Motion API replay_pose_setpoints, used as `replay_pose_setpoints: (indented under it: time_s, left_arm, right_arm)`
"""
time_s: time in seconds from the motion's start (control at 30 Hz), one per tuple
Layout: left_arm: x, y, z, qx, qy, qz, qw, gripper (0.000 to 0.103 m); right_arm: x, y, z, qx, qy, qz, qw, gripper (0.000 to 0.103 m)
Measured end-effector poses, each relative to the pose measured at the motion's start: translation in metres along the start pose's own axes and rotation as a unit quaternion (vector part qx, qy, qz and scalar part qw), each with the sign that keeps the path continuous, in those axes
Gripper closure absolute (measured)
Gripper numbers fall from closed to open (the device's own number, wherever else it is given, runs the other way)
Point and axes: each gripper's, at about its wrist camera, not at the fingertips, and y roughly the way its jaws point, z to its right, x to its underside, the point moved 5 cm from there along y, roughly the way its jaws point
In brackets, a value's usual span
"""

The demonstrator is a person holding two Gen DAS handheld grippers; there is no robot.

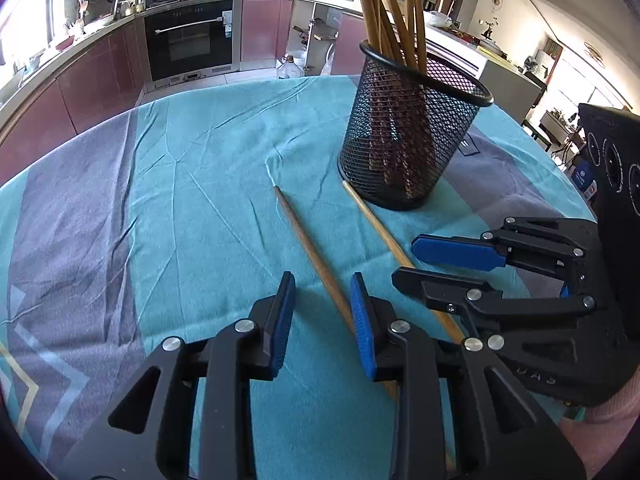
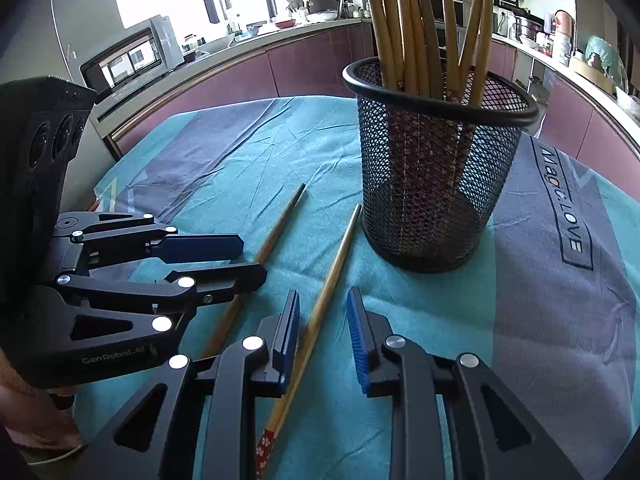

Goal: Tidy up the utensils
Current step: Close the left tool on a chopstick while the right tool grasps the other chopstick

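Beside mesh holder [image 1: 412, 132], left tool [image 1: 322, 282] unclenched astride chopstick [image 1: 304, 236], right tool [image 2: 324, 296] likewise, flowered end [image 2: 267, 440] right-view only

A mesh holder [image 1: 412, 128] stands upright on the cloth-covered table [image 1: 180, 184], toward its far side, with a bundle of chopsticks [image 1: 394, 12] standing in it and leaning out over the rim. Two loose chopsticks lie flat on the cloth in front of the holder, side by side. The right chopstick [image 1: 384, 236] ends just beside the holder's base; the left chopstick [image 1: 308, 248] lies a little apart from it. The left gripper [image 1: 322, 312] sits over the left chopstick, the right gripper [image 2: 322, 332] over the right one, close alongside each other near the table's front edge. Kitchen counters [image 1: 72, 44] run behind the table.
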Motion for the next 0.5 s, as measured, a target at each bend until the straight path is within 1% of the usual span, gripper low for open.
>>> replay_pose_setpoints:
  time_s: [0.03, 0.2, 0.37, 0.5]
  left_arm:
    - [-0.002, 0.001, 0.0, -0.004, 0.001, 0.001, 1.0, 0.077]
    - [-0.004, 0.004, 0.003, -0.005, -0.003, 0.003, 1.0, 0.089]
    - [-0.002, 0.003, 0.003, -0.008, -0.01, 0.006, 0.9999, 0.09]
    - [-0.001, 0.001, 0.003, -0.006, -0.014, 0.007, 0.9999, 0.092]
  right_arm:
    - [0.0, 0.001, 0.001, 0.003, 0.001, 0.001, 1.0, 0.086]
    - [-0.002, 0.002, 0.006, 0.0, 0.012, 0.004, 1.0, 0.094]
    - [-0.001, 0.0, 0.009, -0.012, 0.022, 0.004, 1.0, 0.096]
    - [0.001, -0.004, 0.012, -0.023, 0.029, 0.004, 0.999, 0.098]
